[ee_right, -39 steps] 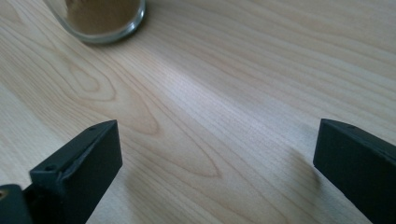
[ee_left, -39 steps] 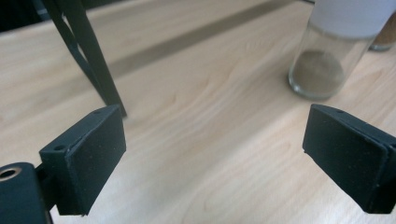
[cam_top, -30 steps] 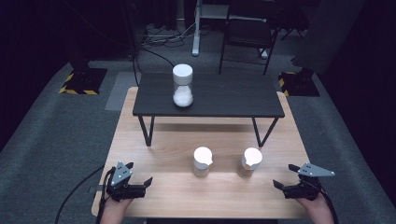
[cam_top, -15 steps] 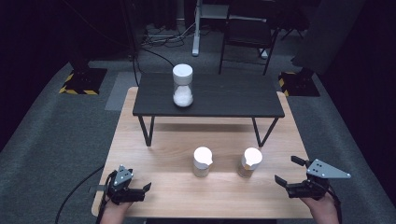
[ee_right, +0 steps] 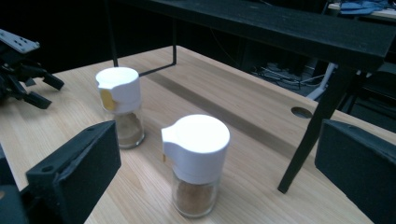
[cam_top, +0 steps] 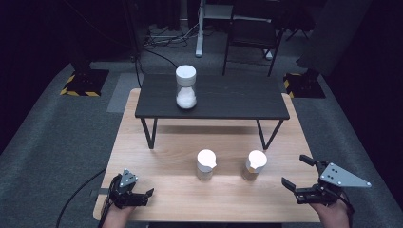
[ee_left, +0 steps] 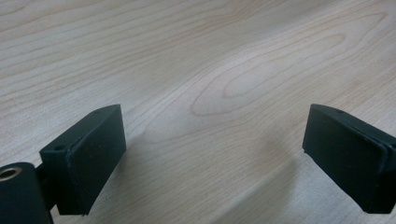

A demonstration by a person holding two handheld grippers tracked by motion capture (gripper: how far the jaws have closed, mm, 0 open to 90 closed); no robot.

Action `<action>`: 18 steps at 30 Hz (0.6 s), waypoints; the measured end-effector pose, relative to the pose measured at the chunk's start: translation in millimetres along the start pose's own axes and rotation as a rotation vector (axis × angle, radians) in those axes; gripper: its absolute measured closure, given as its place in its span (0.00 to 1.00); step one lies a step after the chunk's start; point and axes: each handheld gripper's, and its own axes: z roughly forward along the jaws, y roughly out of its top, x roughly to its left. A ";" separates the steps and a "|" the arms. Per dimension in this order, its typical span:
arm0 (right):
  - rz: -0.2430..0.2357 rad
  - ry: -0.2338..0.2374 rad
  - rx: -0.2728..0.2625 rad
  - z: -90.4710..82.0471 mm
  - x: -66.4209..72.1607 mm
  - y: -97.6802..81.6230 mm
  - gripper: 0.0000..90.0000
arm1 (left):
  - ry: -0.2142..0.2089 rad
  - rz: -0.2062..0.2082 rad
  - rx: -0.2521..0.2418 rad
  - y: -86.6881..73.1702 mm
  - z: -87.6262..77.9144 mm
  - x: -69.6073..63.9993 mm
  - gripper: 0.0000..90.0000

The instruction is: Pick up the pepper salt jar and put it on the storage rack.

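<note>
Left black two-jaw gripper [cam_top: 148, 194] low over near-left corner of light wooden table [cam_top: 161, 156], jaws spread wide, nothing between. Right black two-jaw gripper [cam_top: 297, 175] at near-right edge, jaws apart, empty, aimed at jars. Nearer white-capped glass spice jar [ee_right: 196, 163] upright just ahead of it; second white-capped spice jar [ee_right: 119, 111] beside, apart. Beyond: black raised shelf on thin legs [cam_top: 237, 102], white-lidded glass jar of white powder [cam_top: 186, 87] on top.

We see a light wooden table [cam_top: 157, 142]; on it stand two white-capped spice jars [cam_top: 206, 164] [cam_top: 254, 165] and a low black bench [cam_top: 214, 97], which carries a white-lidded jar [cam_top: 186, 87].
</note>
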 end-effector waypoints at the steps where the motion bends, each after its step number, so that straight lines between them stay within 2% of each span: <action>1: -0.006 -0.001 -0.002 0.1 1.1 0.7 0.00 | 0.005 0.004 0.002 -0.2 0.6 -0.5 0.08; 4: -0.014 -0.005 0.005 1.0 3.2 2.8 0.00 | 0.015 0.010 0.002 -0.2 1.2 -2.3 0.08; 8: -0.012 -0.006 -0.005 -0.6 4.5 3.9 0.00 | 0.034 0.044 0.012 1.4 3.0 -6.3 0.07; 18: -0.009 0.028 -0.052 -1.5 3.5 12.4 0.00 | 0.022 0.054 0.016 0.9 1.9 -3.8 0.06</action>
